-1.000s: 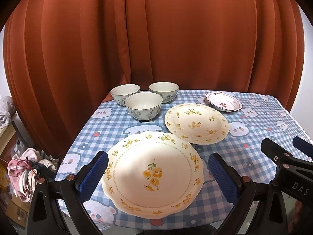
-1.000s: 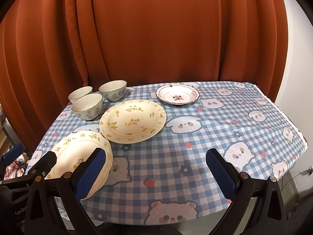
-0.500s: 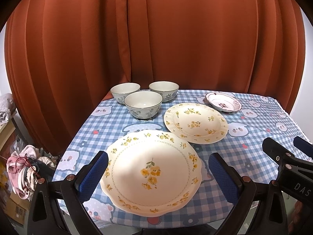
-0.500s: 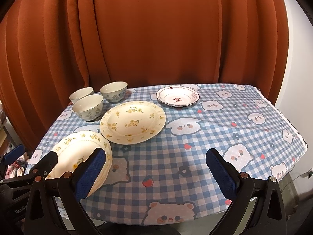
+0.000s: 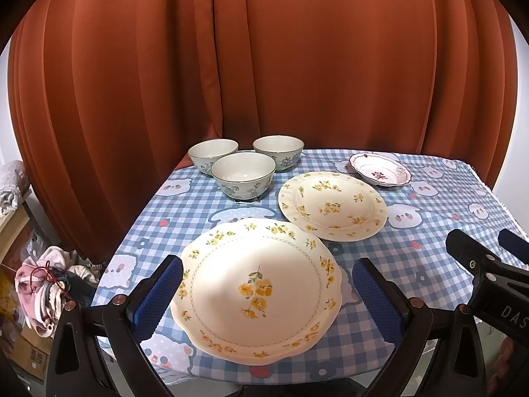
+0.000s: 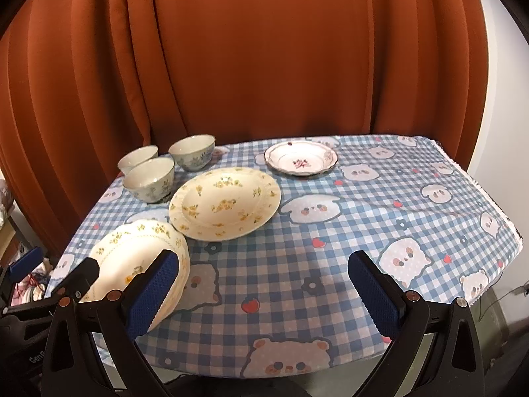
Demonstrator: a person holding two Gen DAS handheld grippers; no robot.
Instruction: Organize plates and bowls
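Left tongs: spread wide, blue pads on either side of the nearest plate and above it, holding nothing; no pad can be seen to touch the rim.
Right tongs: equally spread, empty, poised over bare cloth at the near edge of the surface (its neighbour's black frame shows at the lower left of this view).
Near yellow-flower plate: lies flat at the front-left corner of the surface, wavy rim up, framed between the left pads; likely the first piece to be lifted, judging by how the tongs straddle it.
Second yellow-flower plate: flat, just behind and to the right of the first, apart from it; a natural base or partner for stacking since the pattern matches.
Small red-flower dish: further back toward the right, alone, well apart from the bowls.
Three bowls: upright, clustered at the back-left near the curtain, close together but none nested; grouping them there leaves the front free for the plates.
Checked bear tablecloth: covers the surface; the right half is bare.
Rust curtain: hangs behind everything.
Task standing: nothing stacked yet.
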